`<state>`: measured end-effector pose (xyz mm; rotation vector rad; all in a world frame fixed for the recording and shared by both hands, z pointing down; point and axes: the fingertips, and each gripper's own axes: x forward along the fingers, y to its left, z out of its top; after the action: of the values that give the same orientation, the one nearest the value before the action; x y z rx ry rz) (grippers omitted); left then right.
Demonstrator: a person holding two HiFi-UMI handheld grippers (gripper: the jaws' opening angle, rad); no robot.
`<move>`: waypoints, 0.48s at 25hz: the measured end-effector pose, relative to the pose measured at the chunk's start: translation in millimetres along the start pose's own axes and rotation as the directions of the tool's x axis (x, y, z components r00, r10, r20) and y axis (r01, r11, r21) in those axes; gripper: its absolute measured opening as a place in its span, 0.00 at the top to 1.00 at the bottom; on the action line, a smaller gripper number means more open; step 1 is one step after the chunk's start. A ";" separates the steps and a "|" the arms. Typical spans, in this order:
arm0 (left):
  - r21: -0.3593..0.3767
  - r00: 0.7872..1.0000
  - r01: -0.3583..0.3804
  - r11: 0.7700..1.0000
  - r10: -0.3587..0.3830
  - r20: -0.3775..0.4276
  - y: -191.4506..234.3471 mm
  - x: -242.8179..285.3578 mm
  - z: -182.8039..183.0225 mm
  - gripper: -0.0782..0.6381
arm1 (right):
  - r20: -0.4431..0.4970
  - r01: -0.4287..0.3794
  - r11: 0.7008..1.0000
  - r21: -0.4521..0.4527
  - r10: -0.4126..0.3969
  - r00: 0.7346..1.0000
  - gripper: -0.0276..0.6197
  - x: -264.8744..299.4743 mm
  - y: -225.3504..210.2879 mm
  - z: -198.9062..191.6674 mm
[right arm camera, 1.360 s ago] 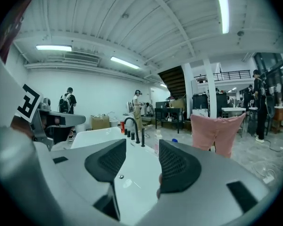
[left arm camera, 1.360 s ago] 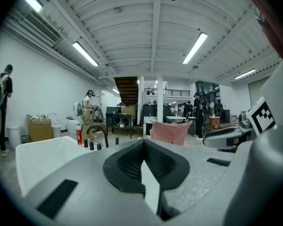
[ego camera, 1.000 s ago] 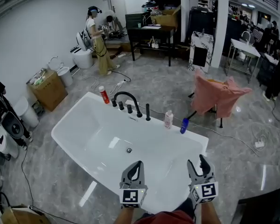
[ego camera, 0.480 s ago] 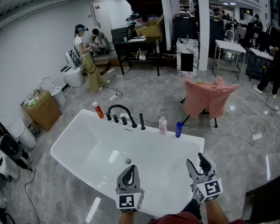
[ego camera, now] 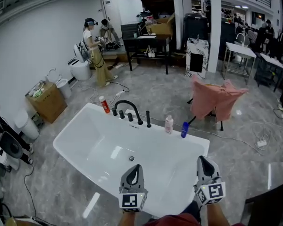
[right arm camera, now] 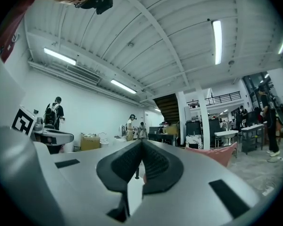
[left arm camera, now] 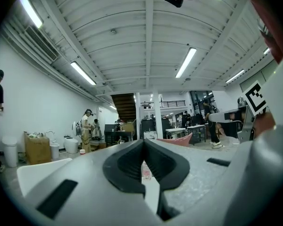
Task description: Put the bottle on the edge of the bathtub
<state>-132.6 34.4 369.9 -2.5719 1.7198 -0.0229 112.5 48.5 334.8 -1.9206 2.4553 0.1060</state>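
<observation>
A white bathtub [ego camera: 85, 126] fills the middle of the head view. On its far edge stand a red bottle [ego camera: 104, 104], a clear bottle with a pink label [ego camera: 169, 124] and a blue bottle [ego camera: 184, 129], beside a black faucet [ego camera: 128, 108]. My left gripper [ego camera: 136, 167] hovers over the tub's near rim, shut and empty. My right gripper [ego camera: 201, 160] is held near the tub's near right corner; its jaws have just been closing and now stand shut with nothing between them. In the left gripper view, the left gripper [left arm camera: 143, 147] points toward the clear bottle [left arm camera: 145, 171].
A pink cloth [ego camera: 217, 100] drapes over a stand beyond the tub. A cardboard box [ego camera: 46, 100], bins and a toilet [ego camera: 79, 69] line the left wall. Two people [ego camera: 93, 51] stand by a black table [ego camera: 148, 44]. Cables lie on the floor; equipment [ego camera: 4, 142] sits at left.
The right gripper's jaws, open in both earlier frames, have come together empty. The left gripper stays shut. Both grippers remain over the tub's near rim.
</observation>
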 end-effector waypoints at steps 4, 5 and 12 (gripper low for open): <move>0.000 1.000 -0.001 1.000 0.001 -0.001 0.1 -0.4 5.8 0.88 | -0.016 0.004 1.000 -0.008 -0.004 1.000 0.96 2.8 0.9 -1.4; 0.000 1.000 -0.001 1.000 0.001 0.002 1.0 -0.8 7.7 0.88 | -0.015 0.001 1.000 -0.008 -0.001 1.000 0.96 3.6 1.9 -0.7; -0.008 1.000 -0.017 1.000 0.017 0.015 3.8 -4.9 7.7 0.88 | -0.018 -0.003 1.000 -0.014 0.002 1.000 0.96 4.1 3.6 -1.1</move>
<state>-137.7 37.7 362.1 -2.5561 1.7403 0.0047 108.1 45.3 335.8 -1.9326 2.4753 0.1071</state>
